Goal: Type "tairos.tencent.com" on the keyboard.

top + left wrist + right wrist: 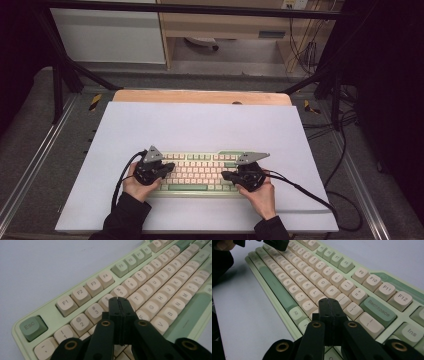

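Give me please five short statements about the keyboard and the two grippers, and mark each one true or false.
1. The keyboard lies on a white sheet. True.
2. The left gripper has its jaws wide open. False: its jaws are pressed together, with nothing between them.
3. The right gripper is shut and points over the right part of the keyboard, near the P key. True.
4. The Esc key is cream coloured. False: it is green, like the Backspace key.
5. The left gripper's tip is above the space bar. False: it is over the number and upper letter rows, near the 4 and 5 keys.
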Available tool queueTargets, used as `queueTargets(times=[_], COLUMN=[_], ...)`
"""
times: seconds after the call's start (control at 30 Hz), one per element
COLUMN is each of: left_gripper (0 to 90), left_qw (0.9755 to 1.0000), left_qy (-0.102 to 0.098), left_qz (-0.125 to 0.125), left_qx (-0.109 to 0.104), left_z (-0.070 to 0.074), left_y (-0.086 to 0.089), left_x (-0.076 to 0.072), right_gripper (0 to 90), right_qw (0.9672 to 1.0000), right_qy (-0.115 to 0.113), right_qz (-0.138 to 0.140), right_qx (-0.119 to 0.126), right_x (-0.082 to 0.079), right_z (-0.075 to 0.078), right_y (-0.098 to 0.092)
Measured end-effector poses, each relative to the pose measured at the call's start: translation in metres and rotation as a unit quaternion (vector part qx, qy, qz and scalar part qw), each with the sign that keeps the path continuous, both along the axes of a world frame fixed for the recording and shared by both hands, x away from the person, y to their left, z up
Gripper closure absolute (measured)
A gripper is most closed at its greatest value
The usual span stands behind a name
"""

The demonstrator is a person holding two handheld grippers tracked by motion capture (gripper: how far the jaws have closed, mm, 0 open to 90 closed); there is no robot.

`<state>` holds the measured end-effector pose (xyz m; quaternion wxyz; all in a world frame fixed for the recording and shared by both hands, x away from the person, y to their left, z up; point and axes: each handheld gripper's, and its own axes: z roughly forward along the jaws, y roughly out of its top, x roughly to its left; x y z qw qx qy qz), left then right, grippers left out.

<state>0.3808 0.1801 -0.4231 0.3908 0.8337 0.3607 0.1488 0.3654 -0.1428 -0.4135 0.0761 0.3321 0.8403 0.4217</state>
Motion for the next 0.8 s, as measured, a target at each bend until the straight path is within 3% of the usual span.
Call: queueTargets(times=[0.8], left_gripper=[89.8], left_qw=[1.0], left_qy=[0.004], left_qz=[-0.003], left_qx=[0.005], left_z=[-0.0062], left_y=[-0.0009], left_x=[0.0013], right_gripper=[90.0], right_qw=[1.0], right_qy=[-0.002], right_qz=[0.001], right_qx=[0.0], right_x=[-0.0001], right_z=[0.0007], right_y=[-0.0007])
